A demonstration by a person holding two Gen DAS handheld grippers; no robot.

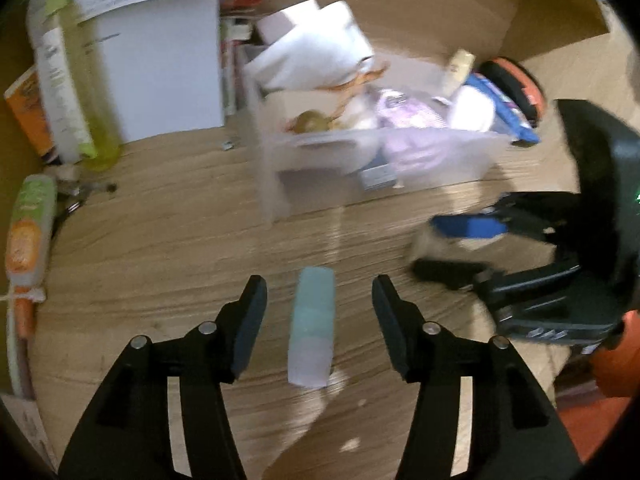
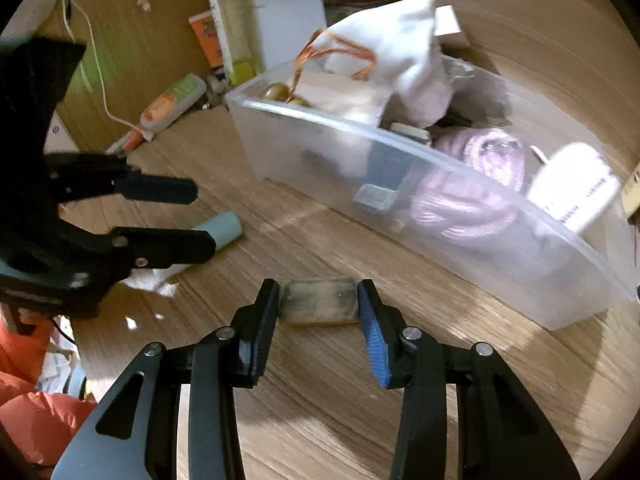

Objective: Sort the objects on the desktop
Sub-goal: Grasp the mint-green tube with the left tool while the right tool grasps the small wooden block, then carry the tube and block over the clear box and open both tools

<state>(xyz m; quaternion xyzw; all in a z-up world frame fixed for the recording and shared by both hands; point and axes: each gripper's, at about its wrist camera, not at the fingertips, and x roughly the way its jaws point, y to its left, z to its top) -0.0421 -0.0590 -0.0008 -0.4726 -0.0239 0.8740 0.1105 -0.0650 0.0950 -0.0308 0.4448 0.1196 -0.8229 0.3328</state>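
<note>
A pale teal tube lies on the wooden desk between the fingers of my left gripper, which is open and astride it without touching. It also shows in the right wrist view beside the left gripper. My right gripper is shut on a small tan, smudged block that rests on the desk. The right gripper also shows in the left wrist view. A clear plastic bin with several items stands just behind.
The bin holds a white cloth bag, a purple bundle and a white bottle. A white box, a yellow-green bottle and an orange-green tube stand at the left. Orange fabric is at the near edge.
</note>
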